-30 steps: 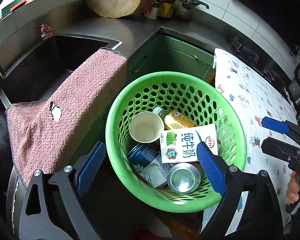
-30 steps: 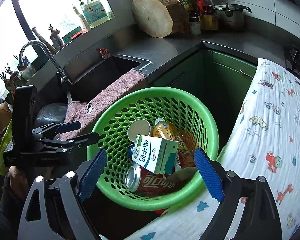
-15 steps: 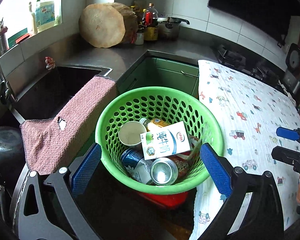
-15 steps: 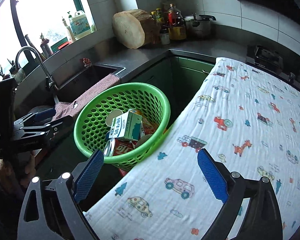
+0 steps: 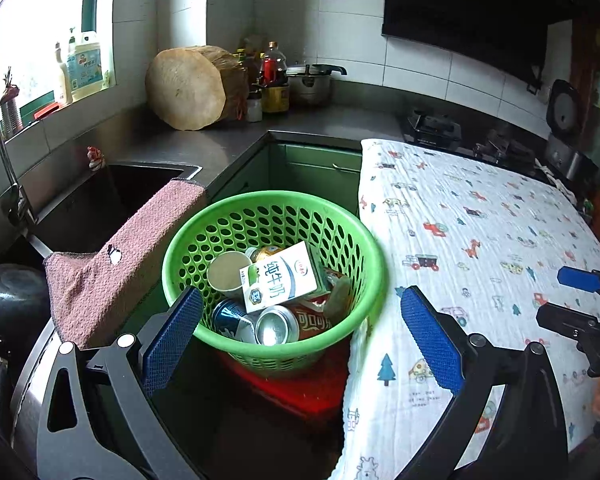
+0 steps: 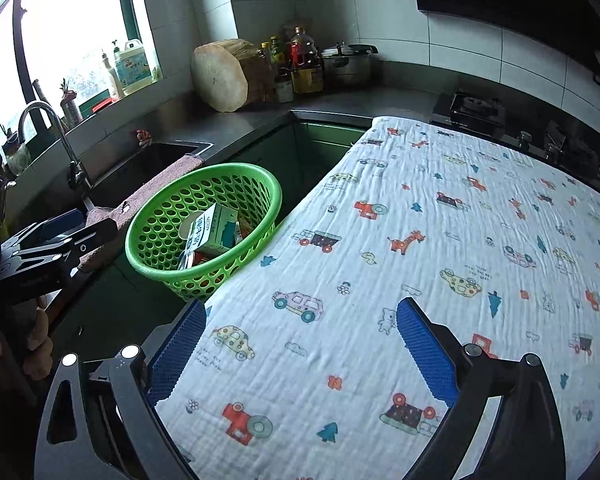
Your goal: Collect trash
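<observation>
Patterned cloth (image 6: pixel 440 240) hides green basket's (image 6: pixel 172 200) near side.

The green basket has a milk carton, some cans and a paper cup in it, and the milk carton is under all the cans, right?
Not quite. The milk carton lies on top of the cans, not under them, as the left wrist view shows. The rest is right: the carton, the cans and the paper cup are all in the green basket.

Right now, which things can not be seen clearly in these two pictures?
- Basket bottom, left wrist view: hidden under the milk carton, paper cup and cans.
- Cans, right wrist view: hidden behind the basket wall.
- Table surface, both views: covered by the printed cloth.
- Bottle labels by the window: too small.
</observation>
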`<action>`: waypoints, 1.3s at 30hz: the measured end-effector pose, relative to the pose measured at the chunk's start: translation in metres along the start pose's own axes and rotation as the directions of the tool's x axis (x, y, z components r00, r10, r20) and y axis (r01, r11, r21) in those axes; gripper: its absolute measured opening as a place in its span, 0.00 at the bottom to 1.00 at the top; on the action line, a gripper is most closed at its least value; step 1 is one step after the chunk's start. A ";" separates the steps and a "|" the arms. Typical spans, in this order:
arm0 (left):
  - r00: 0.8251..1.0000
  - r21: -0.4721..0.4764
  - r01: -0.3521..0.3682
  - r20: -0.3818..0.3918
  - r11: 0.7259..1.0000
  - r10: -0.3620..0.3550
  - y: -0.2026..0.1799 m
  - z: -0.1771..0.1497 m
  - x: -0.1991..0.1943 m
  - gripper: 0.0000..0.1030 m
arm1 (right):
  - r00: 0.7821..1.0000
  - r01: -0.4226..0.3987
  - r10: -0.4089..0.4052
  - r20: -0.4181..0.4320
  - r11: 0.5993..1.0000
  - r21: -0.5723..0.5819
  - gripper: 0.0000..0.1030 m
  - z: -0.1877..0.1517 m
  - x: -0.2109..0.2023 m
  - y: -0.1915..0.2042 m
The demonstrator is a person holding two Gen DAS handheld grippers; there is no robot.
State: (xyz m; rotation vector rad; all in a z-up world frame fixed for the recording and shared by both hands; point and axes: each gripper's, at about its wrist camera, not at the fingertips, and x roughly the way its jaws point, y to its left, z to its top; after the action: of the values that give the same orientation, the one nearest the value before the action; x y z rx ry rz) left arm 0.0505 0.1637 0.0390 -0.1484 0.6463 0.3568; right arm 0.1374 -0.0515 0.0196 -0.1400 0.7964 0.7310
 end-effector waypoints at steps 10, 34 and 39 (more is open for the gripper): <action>0.999 0.048 0.005 0.050 0.999 -0.008 -0.041 -0.022 -0.025 0.95 | 0.996 0.075 -0.077 0.044 0.996 0.052 0.90 -0.038 -0.037 -0.019; 0.988 0.217 0.135 0.037 0.967 -0.147 -0.140 -0.064 -0.039 0.95 | 0.939 0.323 -0.338 0.057 0.928 0.187 0.90 -0.118 -0.106 -0.070; 0.984 0.269 0.159 0.032 0.950 -0.174 -0.161 -0.073 -0.042 0.95 | 0.931 0.337 -0.360 0.060 0.912 0.234 0.90 -0.126 -0.116 -0.083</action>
State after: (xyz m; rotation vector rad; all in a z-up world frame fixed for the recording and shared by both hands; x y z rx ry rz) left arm 0.0381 -0.0152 0.0113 0.0637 0.6157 0.1086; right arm 0.0604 -0.2243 -0.0011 -0.0418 0.7245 0.3043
